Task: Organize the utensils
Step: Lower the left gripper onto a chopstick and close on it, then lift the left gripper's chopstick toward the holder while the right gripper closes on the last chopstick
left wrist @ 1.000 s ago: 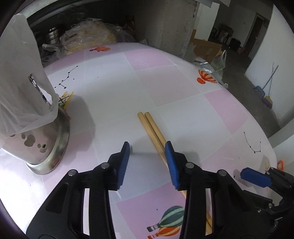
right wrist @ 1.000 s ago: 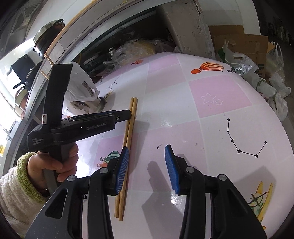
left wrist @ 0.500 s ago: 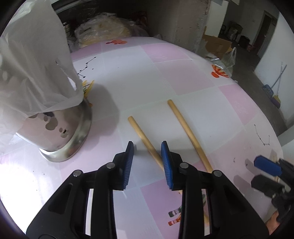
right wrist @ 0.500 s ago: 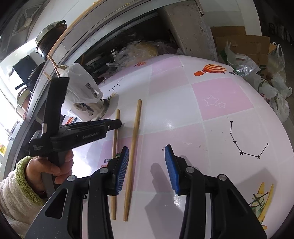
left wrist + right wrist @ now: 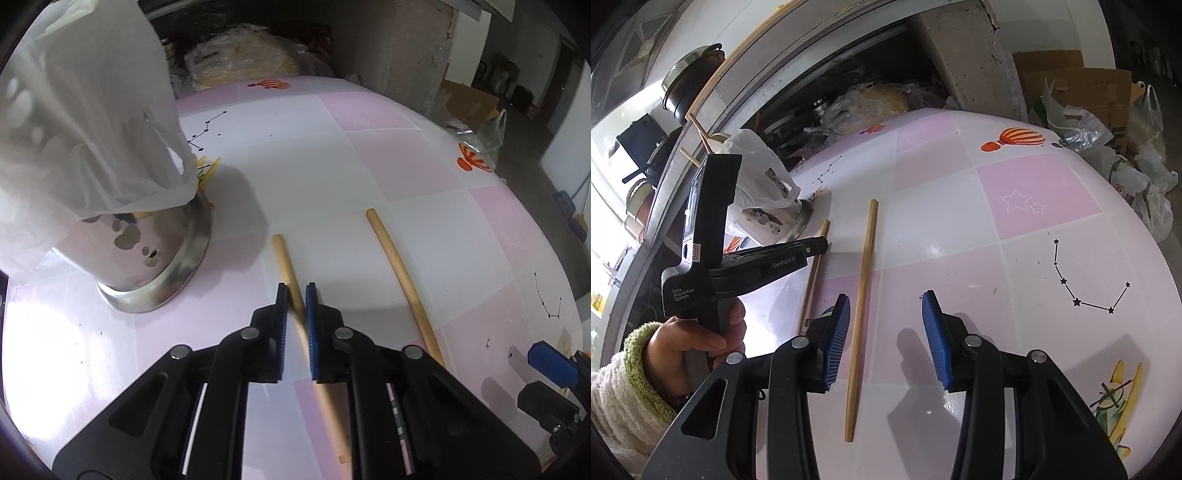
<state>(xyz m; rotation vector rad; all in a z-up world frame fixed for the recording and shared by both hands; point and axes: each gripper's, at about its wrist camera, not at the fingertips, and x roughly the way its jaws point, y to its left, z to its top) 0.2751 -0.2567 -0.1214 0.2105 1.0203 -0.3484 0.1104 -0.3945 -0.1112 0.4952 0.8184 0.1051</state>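
— Left gripper?
— Held low over the table, aimed forward, blue pads nearly together and pinching the near chopstick partway along its shaft. Gripped from below by a hand in a fuzzy cream-and-green sleeve, seen from the right wrist view.
— And the right gripper?
— Hovering above the table, pads spread wide, clamping nothing. Left pad just beside the far chopstick, not clearly touching.
— Look of the chopsticks?
— Plain pale wood, round, long. Lying apart, roughly parallel, on the pink-and-white checked cloth. Near one tipped toward the holder, far one flat on its own.
— The holder?
— Shiny metal cup with cut-out holes, upright at the table's left, draped in a white plastic bag. More chopsticks poking from its top in the right wrist view.
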